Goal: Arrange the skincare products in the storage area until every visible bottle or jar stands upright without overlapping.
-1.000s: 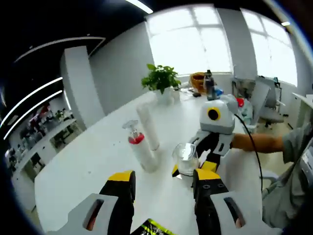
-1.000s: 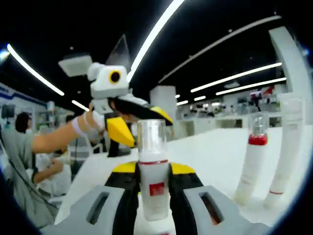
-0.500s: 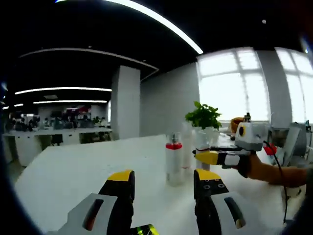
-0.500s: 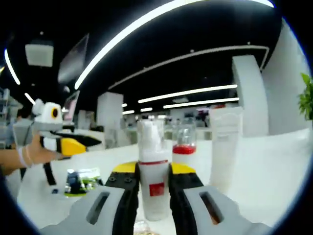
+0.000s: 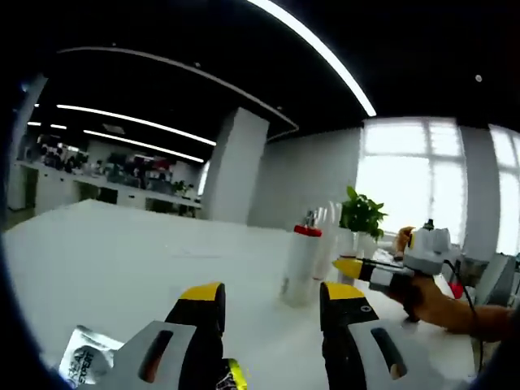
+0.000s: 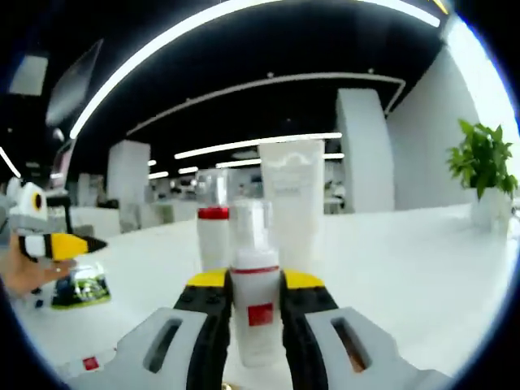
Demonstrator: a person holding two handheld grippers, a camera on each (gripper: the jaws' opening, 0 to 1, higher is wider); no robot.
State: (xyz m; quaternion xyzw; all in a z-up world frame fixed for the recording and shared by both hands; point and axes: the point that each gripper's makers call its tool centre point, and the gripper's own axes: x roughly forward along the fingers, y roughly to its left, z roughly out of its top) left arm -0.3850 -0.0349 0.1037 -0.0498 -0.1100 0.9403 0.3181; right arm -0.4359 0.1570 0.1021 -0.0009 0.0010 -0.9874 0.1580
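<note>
White table, open office, bottles upright.
Right gripper clenched on bottle before tube; left gripper released, near red-capped bottle.

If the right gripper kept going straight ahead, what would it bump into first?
Probably the red-collared bottle and the white tube standing just ahead; the right gripper already holds a small pump bottle. Depth is unclear.

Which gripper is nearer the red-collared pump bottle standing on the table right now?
Right. The right gripper, shut on a small clear-capped bottle, sits just beside the red-collared pump bottle. The left gripper is open and farther back from it across the white table.
</note>
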